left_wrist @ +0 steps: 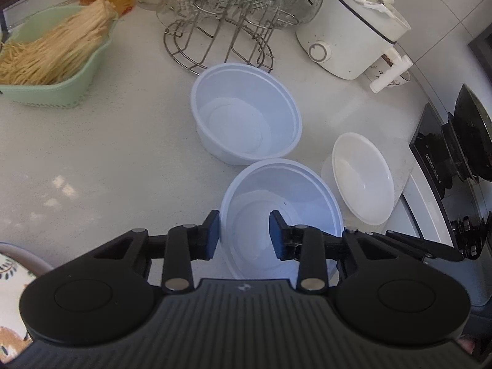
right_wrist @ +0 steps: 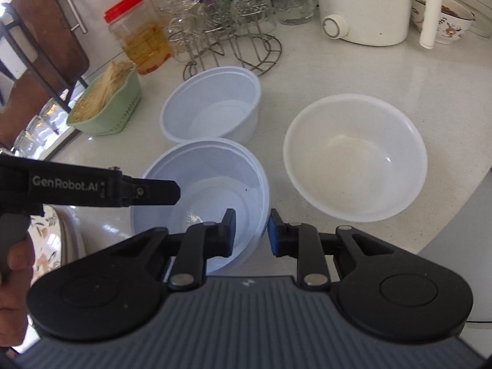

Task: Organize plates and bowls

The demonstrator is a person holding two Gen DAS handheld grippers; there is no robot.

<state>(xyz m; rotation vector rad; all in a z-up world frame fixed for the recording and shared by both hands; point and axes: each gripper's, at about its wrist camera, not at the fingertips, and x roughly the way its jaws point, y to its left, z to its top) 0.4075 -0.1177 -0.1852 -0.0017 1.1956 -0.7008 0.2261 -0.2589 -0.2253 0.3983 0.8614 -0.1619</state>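
Three bowls sit on the white counter. A pale blue bowl [left_wrist: 246, 117] [right_wrist: 212, 101] stands at the back. A second pale blue bowl [left_wrist: 295, 190] [right_wrist: 203, 178] is nearest me. A white bowl [left_wrist: 363, 178] [right_wrist: 353, 153] stands to the right. My left gripper [left_wrist: 246, 233] is open, its jaws straddling the near bowl's left rim; its arm [right_wrist: 92, 189] shows in the right wrist view. My right gripper [right_wrist: 250, 230] is open, its jaws straddling the same bowl's right rim.
A green basket of noodles [left_wrist: 52, 58] [right_wrist: 107, 107] sits at the left. A wire rack with glasses [left_wrist: 227, 15] [right_wrist: 227, 30], a red-lidded jar [right_wrist: 138, 30] and a white cooker [left_wrist: 350, 27] [right_wrist: 366, 6] line the back. A black stove [left_wrist: 455, 160] is right. A patterned dish [left_wrist: 12, 276] is near left.
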